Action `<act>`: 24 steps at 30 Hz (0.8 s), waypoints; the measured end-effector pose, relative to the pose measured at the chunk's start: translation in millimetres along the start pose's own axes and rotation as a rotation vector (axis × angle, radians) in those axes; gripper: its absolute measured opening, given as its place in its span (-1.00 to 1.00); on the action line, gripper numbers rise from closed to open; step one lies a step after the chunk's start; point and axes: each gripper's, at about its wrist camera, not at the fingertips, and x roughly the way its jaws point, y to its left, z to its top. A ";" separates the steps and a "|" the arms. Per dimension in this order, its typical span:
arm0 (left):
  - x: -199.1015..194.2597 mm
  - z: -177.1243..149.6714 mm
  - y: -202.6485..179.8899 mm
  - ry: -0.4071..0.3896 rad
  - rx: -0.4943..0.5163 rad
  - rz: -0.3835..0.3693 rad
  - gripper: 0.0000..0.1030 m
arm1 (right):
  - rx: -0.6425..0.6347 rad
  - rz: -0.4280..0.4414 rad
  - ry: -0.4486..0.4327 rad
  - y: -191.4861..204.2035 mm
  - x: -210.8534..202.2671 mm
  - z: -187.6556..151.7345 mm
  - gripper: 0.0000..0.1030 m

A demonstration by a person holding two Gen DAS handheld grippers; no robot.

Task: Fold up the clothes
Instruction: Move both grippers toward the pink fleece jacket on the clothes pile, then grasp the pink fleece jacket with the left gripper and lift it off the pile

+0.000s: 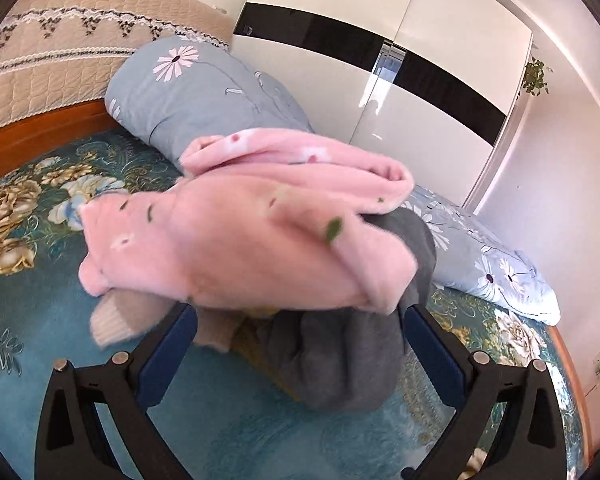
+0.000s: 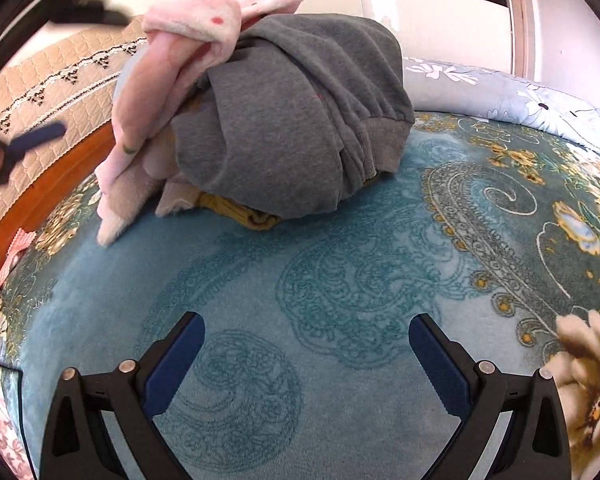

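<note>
A heap of clothes lies on the teal floral blanket (image 1: 220,420). On top is a pink fleece garment (image 1: 240,248), blurred, draped over a grey sweatshirt (image 1: 340,360). A beige knit piece (image 1: 112,324) sticks out below at the left. My left gripper (image 1: 298,320) is open wide, its fingertips right at the heap's near edge, just under the pink fleece. In the right wrist view the grey sweatshirt (image 2: 292,120) covers a yellow knit (image 2: 240,212), and the pink garment (image 2: 172,60) hangs down its left side. My right gripper (image 2: 306,340) is open over bare blanket (image 2: 340,280), short of the heap.
A rolled blue-grey daisy quilt (image 1: 188,92) lies behind the heap along the bed's far side. Beyond it stands a white and black wardrobe (image 1: 380,60). A beige quilted headboard cover (image 1: 60,40) and wooden bed frame (image 1: 32,136) are at left.
</note>
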 end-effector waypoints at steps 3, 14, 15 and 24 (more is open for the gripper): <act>21.6 12.7 -17.4 0.036 0.035 0.037 0.99 | 0.000 -0.002 0.001 1.5 -1.6 -1.5 1.00; 25.9 13.4 15.8 0.108 -0.081 0.075 -0.57 | -0.033 -0.011 -0.003 4.8 0.1 2.5 1.00; 15.7 12.7 17.1 0.084 -0.055 0.087 -0.58 | -0.027 -0.012 -0.003 3.3 0.4 2.7 1.00; -107.2 7.3 71.9 -0.109 -0.006 0.142 -0.71 | -0.030 -0.006 -0.009 4.5 0.2 2.4 1.00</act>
